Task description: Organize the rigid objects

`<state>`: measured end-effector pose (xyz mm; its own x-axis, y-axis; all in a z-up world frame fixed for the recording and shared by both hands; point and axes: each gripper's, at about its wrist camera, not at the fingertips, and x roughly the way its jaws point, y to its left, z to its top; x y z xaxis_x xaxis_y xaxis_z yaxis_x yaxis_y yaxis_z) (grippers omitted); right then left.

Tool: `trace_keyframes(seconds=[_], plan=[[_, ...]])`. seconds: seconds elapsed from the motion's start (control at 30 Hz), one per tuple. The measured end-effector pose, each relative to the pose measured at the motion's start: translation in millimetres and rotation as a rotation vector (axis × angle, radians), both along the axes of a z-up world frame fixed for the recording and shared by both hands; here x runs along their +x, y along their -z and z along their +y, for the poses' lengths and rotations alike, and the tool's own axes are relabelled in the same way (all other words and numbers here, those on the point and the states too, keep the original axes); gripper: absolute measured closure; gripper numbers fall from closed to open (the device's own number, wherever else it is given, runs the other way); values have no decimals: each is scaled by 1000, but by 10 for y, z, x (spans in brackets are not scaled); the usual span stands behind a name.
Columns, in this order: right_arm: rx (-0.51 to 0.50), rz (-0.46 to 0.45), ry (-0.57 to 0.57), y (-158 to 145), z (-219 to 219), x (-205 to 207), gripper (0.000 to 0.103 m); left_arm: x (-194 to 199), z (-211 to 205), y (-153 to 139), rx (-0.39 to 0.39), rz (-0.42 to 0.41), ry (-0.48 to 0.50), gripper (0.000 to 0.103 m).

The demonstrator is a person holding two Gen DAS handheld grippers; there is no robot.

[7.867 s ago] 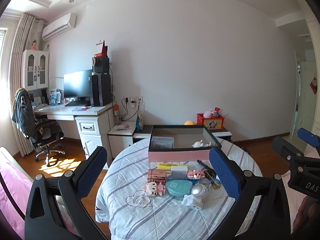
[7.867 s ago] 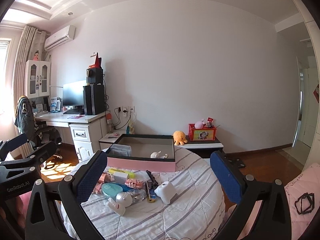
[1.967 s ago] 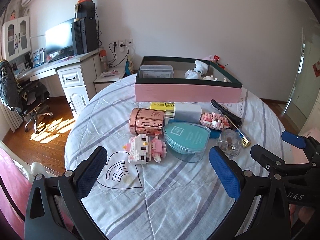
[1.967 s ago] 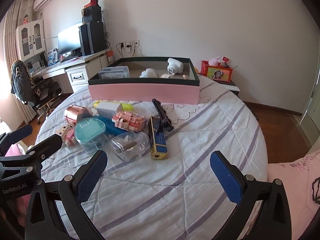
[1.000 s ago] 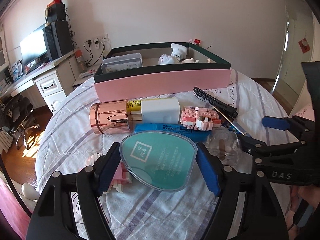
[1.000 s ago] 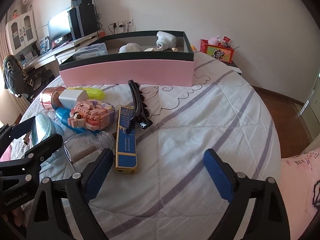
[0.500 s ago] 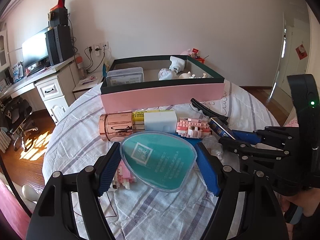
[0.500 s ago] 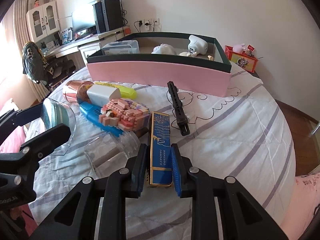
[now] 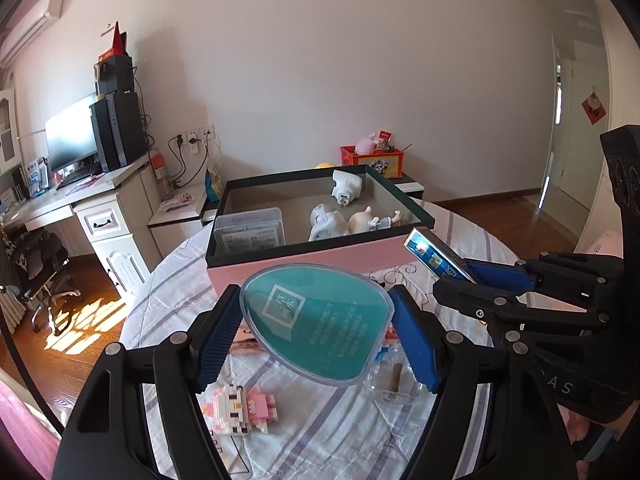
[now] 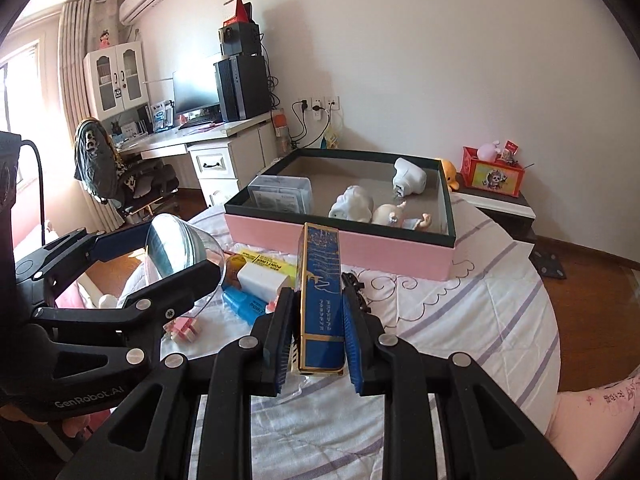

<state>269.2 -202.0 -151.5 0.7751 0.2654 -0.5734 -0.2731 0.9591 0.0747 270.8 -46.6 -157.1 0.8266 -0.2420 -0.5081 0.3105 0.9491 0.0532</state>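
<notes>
My left gripper is shut on a teal egg-shaped case with a clear shell, held above the table in front of the pink box. The case also shows in the right wrist view. My right gripper is shut on a long blue and gold box, tilted up toward the pink box. The blue box end shows in the left wrist view. The pink box holds a clear plastic case, white figurines and a white plug.
On the striped round table lie a pink brick figure, a clear jar, a yellow box, a white block, a blue tube and a black clip. A desk and chair stand at the left.
Both grippers have risen from the table with their objects, the left with the teal case and the right with the blue box, and moved toward the pink box.
</notes>
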Motion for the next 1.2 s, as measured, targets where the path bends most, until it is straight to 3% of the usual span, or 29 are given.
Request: trace_keyframes(seconds=[0.17,0.33,0.67,0.83,1.03,1.17,1.2], plan=[[5,-12,-9,-106,-123,365,79,386,-132,-182,24,-22,35,28],[-16,7,1,-204,-220,1021,79,1054,-306,-313,64,0,46,28],[-18,160,18,127,-275,2192,79,2405,-480,-44,144,166,-1,28],[-34,240,13,348,-245,2425,79,2698,-518,181,175,222,-20,28],[0,252,33,442,-313,2422,78,2748,-539,330,189,232,-39,27],[13,212,59,303,-337,2235,75,2605,-495,227,180,185,-48,14],[17,190,74,240,-338,2152,67,2551,-463,172,169,170,-56,12]])
